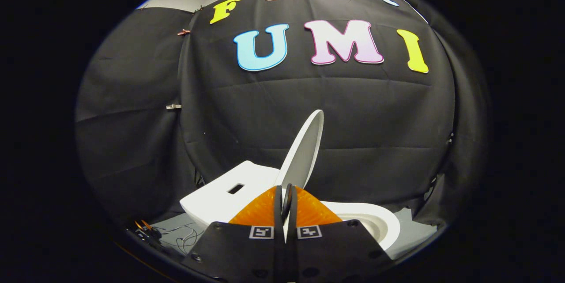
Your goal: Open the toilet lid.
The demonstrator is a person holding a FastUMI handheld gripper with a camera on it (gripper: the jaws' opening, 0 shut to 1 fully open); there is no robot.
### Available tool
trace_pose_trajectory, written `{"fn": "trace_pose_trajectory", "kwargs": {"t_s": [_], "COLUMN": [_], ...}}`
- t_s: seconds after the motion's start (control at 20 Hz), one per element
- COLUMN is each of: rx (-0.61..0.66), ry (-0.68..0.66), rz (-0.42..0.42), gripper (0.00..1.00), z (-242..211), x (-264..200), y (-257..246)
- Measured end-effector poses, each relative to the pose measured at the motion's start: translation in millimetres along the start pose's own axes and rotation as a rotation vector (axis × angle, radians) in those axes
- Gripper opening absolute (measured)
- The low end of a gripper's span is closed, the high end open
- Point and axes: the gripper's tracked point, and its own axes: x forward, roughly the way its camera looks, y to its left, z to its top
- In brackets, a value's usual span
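The gripper [286, 205] sits nearest, its body carrying two square markers [261, 232]. The fingers [279, 203] are drawn close together, pinching the lower edge of the toilet lid [303, 152] between their tips; a thin slice of the lid edge is seen in the narrow gap.

Just ahead of the fingers, the toilet lid rises upright and leans slightly to the right, seen almost edge-on, its underside facing right. To the right of the fingers and beside them lies the toilet bowl [375, 225], its rim uncovered. To the left of the lid stands the toilet tank [225, 192], with a small rectangular recess in its top.

Lower left, loose cables [183, 236] lie on the grey floor [170, 225] near the tank base.

Beyond the toilet hangs the black cloth wall [375, 119], held with clips [173, 107] along its left seam.
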Motion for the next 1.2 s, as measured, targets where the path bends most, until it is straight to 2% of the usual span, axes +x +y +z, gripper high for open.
{"fn": "trace_pose_trajectory", "kwargs": {"t_s": [0.5,1.0,1.1,1.2], "rx": [-0.125,-0.168,-0.152,-0.134], "ry": [0.02,0.04,0.068,0.118], "rz": [0.102,0.179,0.258,0.338], "gripper": [0.05,0.05,0.13,0.42], "z": [1.9,-3.1,-13.3,-27.9], "x": [28.0,51.1,52.8,52.4], "y": [75.7,125.4,145.7,168.8]}}
